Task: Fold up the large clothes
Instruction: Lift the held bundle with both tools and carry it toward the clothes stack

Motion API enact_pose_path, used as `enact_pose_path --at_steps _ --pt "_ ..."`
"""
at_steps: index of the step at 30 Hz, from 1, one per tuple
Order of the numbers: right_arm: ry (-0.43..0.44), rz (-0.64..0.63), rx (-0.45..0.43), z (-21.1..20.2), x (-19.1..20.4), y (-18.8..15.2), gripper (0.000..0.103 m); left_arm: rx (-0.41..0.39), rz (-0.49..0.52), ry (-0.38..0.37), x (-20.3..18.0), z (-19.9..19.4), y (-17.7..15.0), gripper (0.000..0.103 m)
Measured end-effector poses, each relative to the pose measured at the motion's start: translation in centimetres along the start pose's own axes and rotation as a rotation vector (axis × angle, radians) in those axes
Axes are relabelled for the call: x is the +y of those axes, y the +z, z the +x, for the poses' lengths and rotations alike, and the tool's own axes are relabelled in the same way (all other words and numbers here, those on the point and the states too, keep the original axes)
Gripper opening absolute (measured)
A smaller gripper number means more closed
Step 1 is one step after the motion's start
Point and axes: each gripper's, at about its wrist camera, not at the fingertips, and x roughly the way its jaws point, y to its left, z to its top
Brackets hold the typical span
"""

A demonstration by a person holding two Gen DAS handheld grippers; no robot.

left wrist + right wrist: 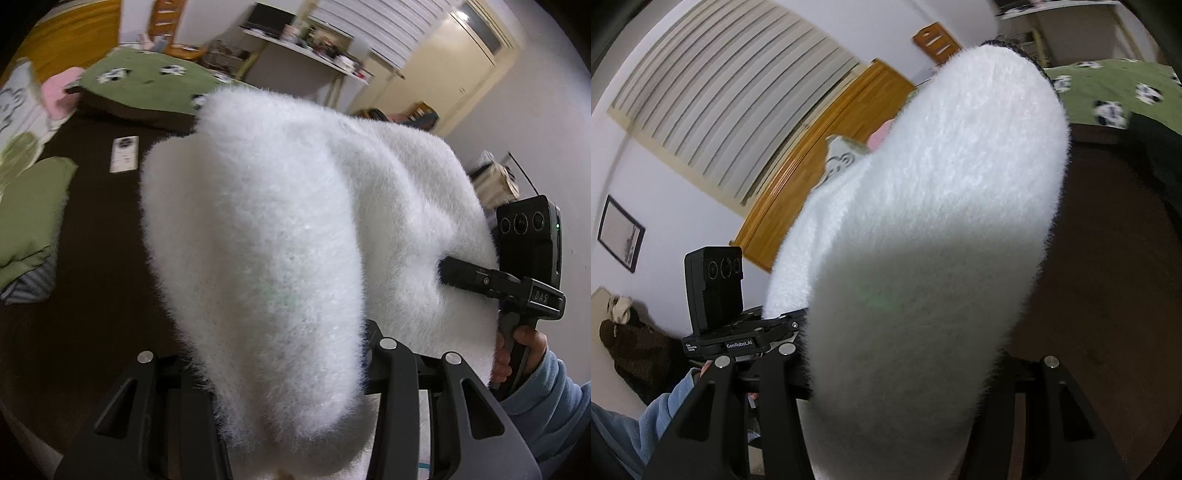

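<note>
The brown bed surface (92,295) lies below and beyond both tongs. The white fuzzy garment (277,221) hangs bunched between them, lifted clear of the bed. Left gripper (291,424): clenched on a thick fold of the garment. Right gripper (897,424): likewise grasping a fold; its finger (465,275) is buried in the pile. Risk: the slippery pile may slide from either grip, and uneven tension between the tongs would skew the fold line.
</note>
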Motion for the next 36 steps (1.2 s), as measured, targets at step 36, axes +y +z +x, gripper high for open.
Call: enact_pose_path --at_steps 36 --pt "0.101 -0.096 0.256 55.8 11.4 18.1 0.052 -0.041 -0.194 0.191 51.1 -6.9 13.1 0.044"
